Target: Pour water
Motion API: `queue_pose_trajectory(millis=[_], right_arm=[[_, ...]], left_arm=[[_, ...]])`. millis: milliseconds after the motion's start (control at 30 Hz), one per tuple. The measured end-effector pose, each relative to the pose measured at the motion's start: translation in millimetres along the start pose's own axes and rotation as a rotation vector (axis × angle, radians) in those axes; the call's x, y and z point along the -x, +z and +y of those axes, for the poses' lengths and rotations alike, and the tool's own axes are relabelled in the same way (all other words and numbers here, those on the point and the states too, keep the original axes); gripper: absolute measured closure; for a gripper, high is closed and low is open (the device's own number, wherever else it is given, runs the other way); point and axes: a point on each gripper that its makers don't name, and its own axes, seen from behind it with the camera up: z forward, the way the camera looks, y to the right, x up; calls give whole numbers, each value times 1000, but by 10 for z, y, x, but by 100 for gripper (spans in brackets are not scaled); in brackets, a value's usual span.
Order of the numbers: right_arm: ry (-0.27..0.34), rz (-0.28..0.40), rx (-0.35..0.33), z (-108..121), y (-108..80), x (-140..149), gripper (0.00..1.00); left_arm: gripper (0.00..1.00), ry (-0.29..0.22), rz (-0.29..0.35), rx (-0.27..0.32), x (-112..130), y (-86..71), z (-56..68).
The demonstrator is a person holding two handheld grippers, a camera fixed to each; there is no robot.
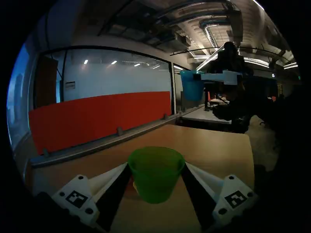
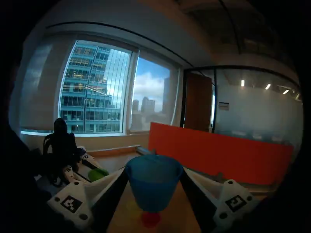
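The left hand-held gripper [image 1: 156, 167] grasps the green cup [image 1: 156, 176] upright, mouth up, over the desk [image 1: 217, 147]. Its view also catches the blue cup [image 1: 191, 86] raised far off. The right hand-held gripper [image 2: 154, 171] clasps that blue cup, likewise upright, with a city window [image 2: 93, 89] behind.

Green cup [image 1: 156, 173], translucent, upright, lower centre of left gripper view; blue cup [image 2: 153, 182], upright, lower centre of right gripper view.

Office with a glass partition [image 1: 116, 77], desk [image 1: 217, 147], high-rise window [image 2: 93, 89]
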Motion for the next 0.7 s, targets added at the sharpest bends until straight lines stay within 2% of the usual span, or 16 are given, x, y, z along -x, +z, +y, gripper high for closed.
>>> queue_pose_trajectory(millis=[367, 700], right_arm=[[13, -77, -33, -69, -7, 385, 7], [22, -170, -58, -131, -1, 873, 7]], left_arm=[[14, 5, -51, 1, 160, -28, -25], [14, 17, -114, 13, 362, -8, -14]])
